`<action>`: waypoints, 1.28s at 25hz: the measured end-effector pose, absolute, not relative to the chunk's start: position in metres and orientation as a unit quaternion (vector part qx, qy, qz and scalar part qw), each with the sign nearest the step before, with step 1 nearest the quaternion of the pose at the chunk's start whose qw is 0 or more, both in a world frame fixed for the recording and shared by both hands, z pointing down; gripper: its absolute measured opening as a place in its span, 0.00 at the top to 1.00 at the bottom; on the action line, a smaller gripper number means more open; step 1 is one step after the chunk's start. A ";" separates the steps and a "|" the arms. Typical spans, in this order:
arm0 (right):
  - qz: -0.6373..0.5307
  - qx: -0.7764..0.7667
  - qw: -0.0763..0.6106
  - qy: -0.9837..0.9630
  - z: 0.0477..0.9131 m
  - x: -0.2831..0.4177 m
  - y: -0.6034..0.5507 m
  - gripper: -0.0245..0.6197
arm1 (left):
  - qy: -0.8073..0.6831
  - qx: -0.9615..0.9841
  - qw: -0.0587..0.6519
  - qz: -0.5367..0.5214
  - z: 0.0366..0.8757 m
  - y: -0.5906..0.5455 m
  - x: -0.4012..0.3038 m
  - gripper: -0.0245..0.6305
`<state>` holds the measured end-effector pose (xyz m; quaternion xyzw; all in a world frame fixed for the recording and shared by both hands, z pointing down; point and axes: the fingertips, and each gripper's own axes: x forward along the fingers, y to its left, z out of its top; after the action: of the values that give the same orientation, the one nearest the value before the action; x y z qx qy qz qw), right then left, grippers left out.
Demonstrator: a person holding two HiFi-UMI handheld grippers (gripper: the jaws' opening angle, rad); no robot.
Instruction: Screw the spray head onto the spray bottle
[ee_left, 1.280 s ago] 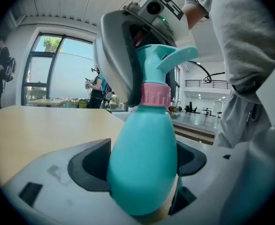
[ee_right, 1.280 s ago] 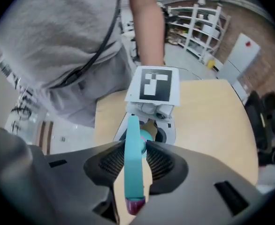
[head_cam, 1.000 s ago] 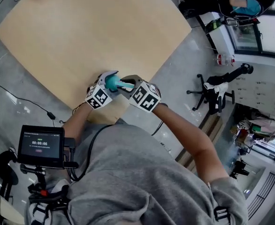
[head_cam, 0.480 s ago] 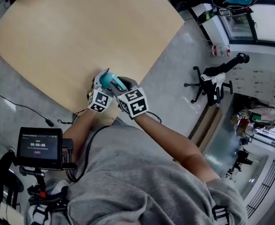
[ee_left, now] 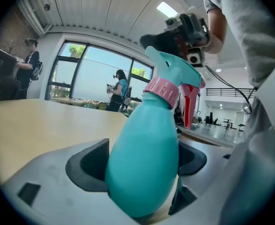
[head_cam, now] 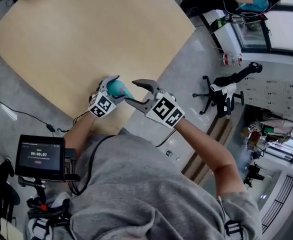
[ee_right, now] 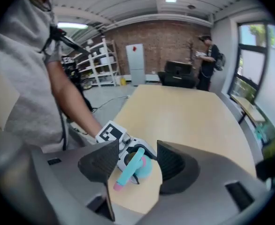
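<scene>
Teal spray bottle [ee_left: 144, 168], spray head [ee_left: 172, 71] fitted, clenched in my left fingers [ee_left: 88, 165]; my right fingers [ee_right: 100, 163] just opening, empty, above the worktop [head_cam: 61, 44].

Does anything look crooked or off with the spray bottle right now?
Nothing stands out. The spray head looks seated straight on the spray bottle, which the left gripper holds. The right gripper hangs above it, and its jaws have just been opening with nothing gripped.

Right tongs [head_cam: 133, 91] just opened wide, empty, lifted up off the spray head [ee_right: 130, 170] on the spray bottle [ee_left: 144, 168]
</scene>
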<state>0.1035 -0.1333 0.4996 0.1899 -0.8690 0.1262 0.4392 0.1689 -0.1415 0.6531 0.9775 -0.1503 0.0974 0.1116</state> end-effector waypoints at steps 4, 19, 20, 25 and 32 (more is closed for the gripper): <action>-0.095 -0.016 0.516 -0.851 0.480 0.102 -0.130 0.60 | -0.107 0.984 0.106 0.098 0.651 -0.138 0.170 0.38; -0.453 -0.347 0.563 -0.597 0.578 0.117 -0.083 0.79 | -0.079 0.985 0.121 0.099 0.650 -0.128 0.173 0.38; -0.437 -0.334 0.562 -0.617 0.577 0.116 -0.084 0.79 | -0.081 0.984 0.121 0.098 0.650 -0.128 0.173 0.38; -0.332 -0.278 0.550 -0.714 0.567 0.106 -0.090 0.80 | -0.087 0.984 0.125 0.096 0.649 -0.127 0.171 0.38; 0.009 -0.049 0.470 -0.881 0.559 0.094 -0.113 0.80 | -0.100 0.983 0.119 0.096 0.647 -0.126 0.168 0.38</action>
<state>0.0943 -0.1127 0.5592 -0.0492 -0.8810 0.0092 0.4704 0.1679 -0.1265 0.6472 0.9831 -0.1000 0.0963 0.1189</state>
